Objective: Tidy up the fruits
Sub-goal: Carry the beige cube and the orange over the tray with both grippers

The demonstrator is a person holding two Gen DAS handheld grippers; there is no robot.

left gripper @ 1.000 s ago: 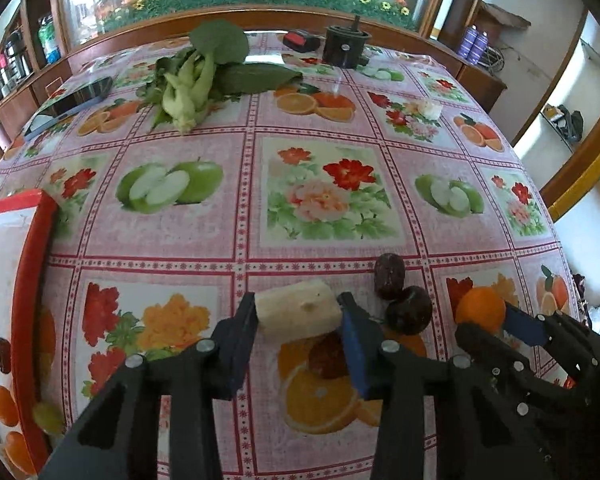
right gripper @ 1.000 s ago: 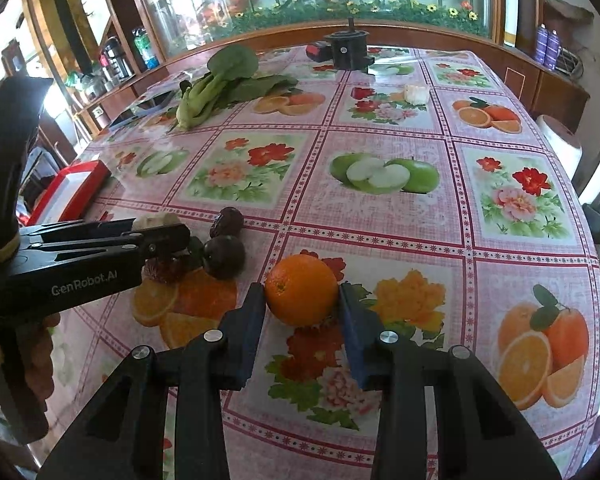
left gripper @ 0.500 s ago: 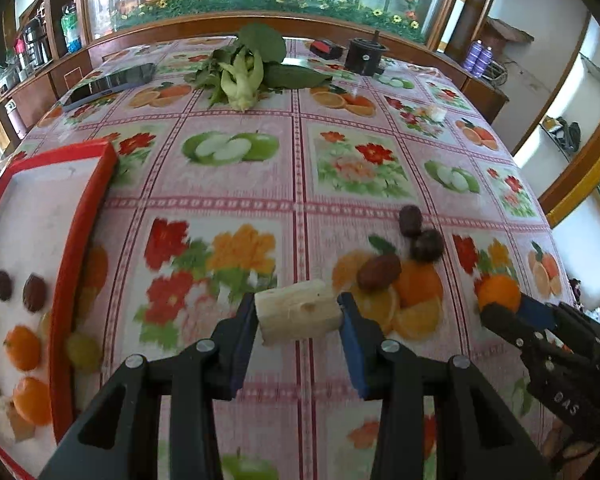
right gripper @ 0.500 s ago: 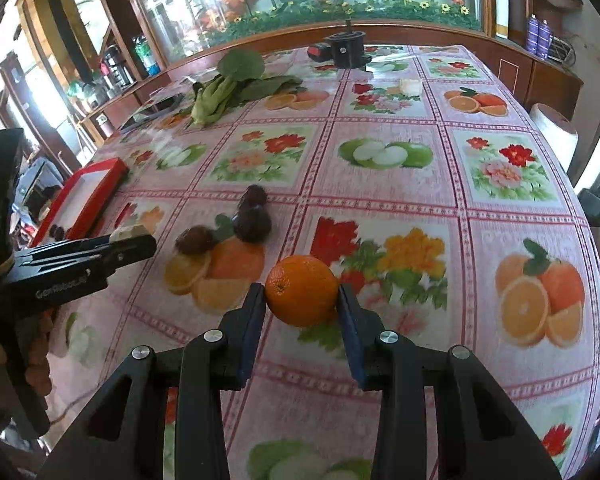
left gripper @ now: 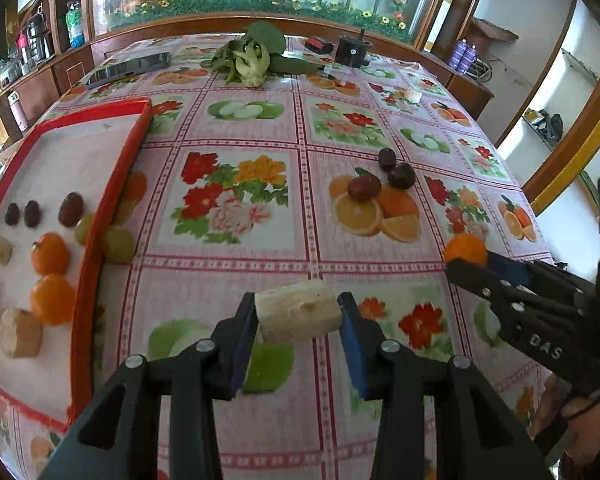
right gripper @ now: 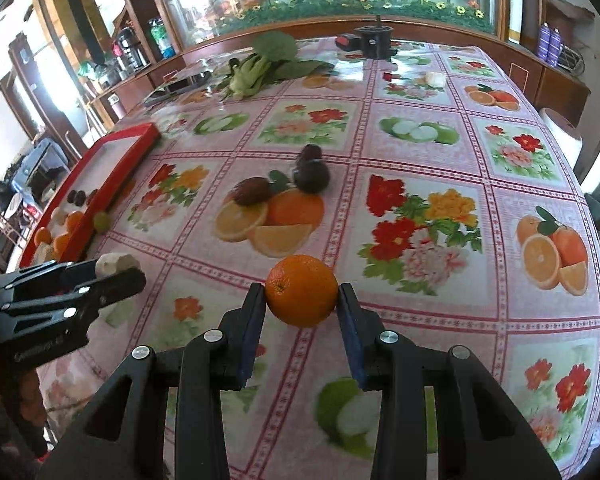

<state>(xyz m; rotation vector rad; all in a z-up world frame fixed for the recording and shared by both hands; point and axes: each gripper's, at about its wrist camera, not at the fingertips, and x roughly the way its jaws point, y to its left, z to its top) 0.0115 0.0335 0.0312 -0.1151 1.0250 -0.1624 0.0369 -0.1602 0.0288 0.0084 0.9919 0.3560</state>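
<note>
Over the bench, our left claw [left gripper: 298, 316] pinches a pale chunk [left gripper: 299, 311]; right claw [right gripper: 301, 300] clamps an orange [right gripper: 302, 290]. Red tray [left gripper: 112, 184] lies left, nearer our left claw.

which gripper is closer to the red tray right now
Left. The left gripper, shut on a pale fruit chunk, hangs just beside the red tray. The right gripper, shut on an orange, sits beyond it, further from the tray.
</note>
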